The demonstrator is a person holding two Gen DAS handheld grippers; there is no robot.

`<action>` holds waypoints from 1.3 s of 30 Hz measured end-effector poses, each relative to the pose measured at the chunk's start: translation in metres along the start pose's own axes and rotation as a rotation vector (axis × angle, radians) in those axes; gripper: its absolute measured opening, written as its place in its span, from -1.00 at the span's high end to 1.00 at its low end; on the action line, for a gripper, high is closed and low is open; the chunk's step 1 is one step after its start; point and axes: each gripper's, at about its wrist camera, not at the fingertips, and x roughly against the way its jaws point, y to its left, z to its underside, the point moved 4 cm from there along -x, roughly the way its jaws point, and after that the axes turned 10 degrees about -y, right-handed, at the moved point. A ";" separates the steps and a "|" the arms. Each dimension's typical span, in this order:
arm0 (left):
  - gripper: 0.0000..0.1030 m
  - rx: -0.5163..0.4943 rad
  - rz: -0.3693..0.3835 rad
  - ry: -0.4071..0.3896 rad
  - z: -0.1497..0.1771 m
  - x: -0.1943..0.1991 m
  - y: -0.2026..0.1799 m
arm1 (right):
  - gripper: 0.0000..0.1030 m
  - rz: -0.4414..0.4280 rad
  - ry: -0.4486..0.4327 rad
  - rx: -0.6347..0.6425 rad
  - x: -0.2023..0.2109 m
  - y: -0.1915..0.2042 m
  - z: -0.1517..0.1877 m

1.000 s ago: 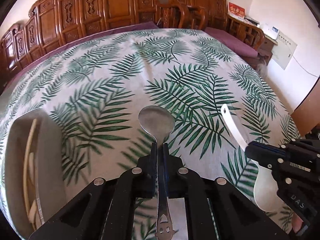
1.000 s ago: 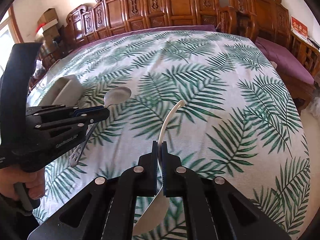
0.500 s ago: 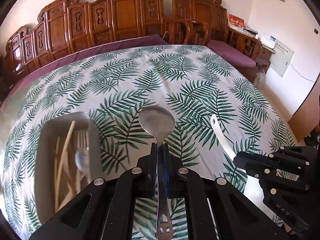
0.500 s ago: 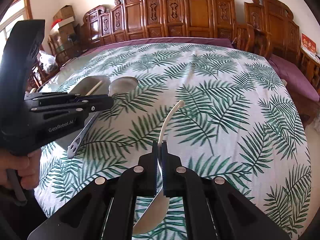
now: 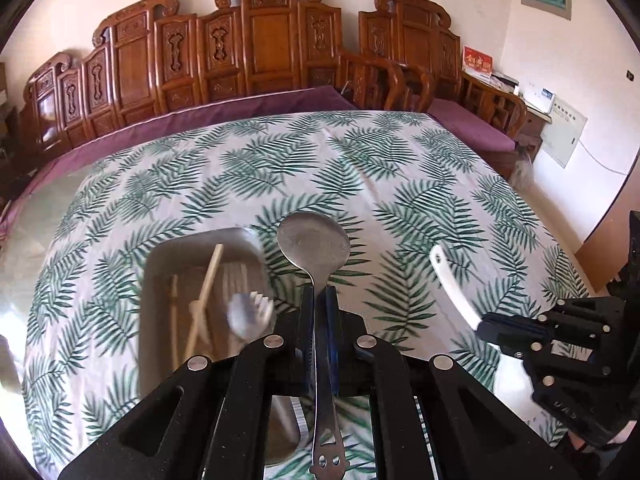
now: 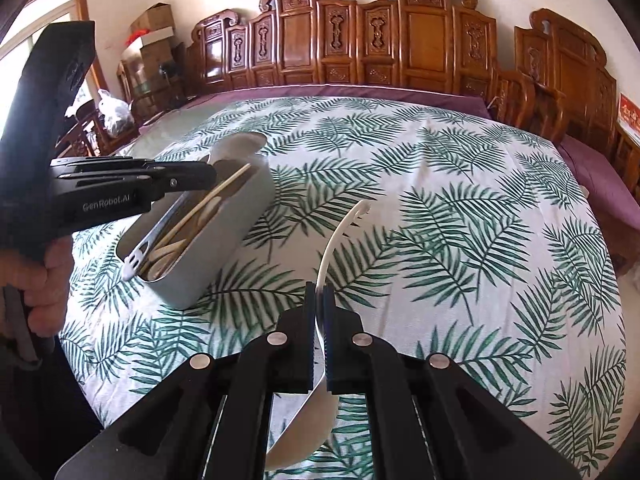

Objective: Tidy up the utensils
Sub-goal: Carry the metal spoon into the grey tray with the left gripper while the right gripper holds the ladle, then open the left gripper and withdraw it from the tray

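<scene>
On left gripper (image 6: 192,178), clamping metal spoon (image 5: 314,244): "GenRobot.AI"

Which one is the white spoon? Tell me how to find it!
Start at the big table with the green leaf tablecloth. The grey utensil box stands on it; right of the box, the right hand-held gripper is clamped on the white spoon. Its handle is curved and white, unlike the shiny metal spoon in the left hand-held gripper.

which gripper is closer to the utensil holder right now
Left. The left gripper, shut on the metal spoon, is above the utensil holder; the right gripper, shut on the white spoon, is beside it.
</scene>
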 end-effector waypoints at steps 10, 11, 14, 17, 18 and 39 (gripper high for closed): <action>0.90 0.103 -0.079 0.007 0.011 -0.011 0.074 | 0.91 -0.022 -0.006 0.028 -0.001 0.020 -0.001; 0.90 0.113 -0.081 0.008 0.012 -0.014 0.078 | 0.91 -0.021 -0.005 0.031 -0.003 0.021 -0.001; 0.90 0.149 -0.084 0.008 0.017 -0.019 0.092 | 0.91 -0.020 0.001 0.036 -0.005 0.024 0.001; 0.90 0.163 -0.087 0.021 0.023 -0.028 0.100 | 0.91 -0.009 -0.001 0.049 -0.008 0.026 0.001; 0.90 0.165 -0.090 0.030 0.026 -0.031 0.102 | 0.91 -0.011 -0.001 0.049 -0.009 0.027 0.001; 0.35 0.161 -0.094 0.018 0.026 -0.013 0.115 | 0.91 -0.021 -0.019 0.103 -0.029 0.065 -0.030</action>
